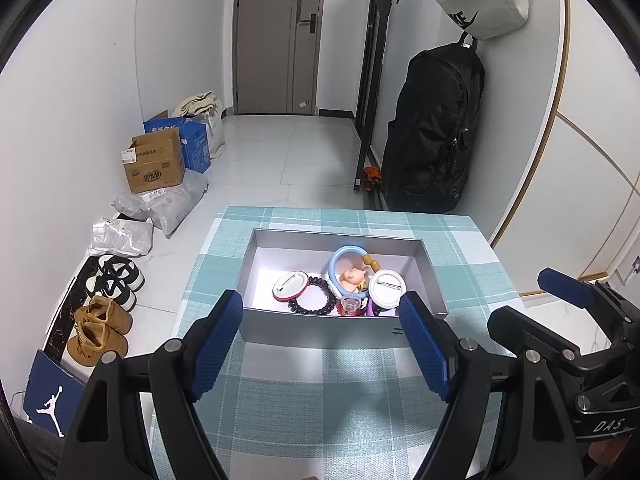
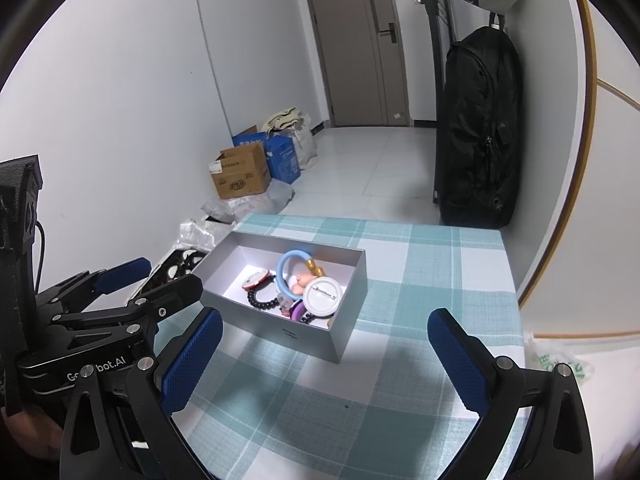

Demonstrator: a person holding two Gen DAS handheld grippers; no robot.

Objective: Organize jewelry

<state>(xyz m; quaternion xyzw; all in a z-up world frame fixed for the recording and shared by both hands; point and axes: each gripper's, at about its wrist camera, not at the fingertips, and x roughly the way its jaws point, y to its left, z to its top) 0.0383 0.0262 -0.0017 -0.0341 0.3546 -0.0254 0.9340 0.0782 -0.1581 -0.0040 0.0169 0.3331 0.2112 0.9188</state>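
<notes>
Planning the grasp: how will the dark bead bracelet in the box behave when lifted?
The bead bracelet looks strung, so it will likely sag floppy. Round glossy beads may slip. It lies partly under the red-rimmed badge, so lifting could drag that.

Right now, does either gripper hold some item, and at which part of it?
Nothing is held. The left gripper and right gripper are both open and empty above the tablecloth; the jewelry stays inside the grey box.

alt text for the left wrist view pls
An open grey box of jewelry and trinkets sits on a checked tablecloth, framed by the open, empty left gripper. The right gripper shows at right; shoes and cartons lie on the floor.
</notes>
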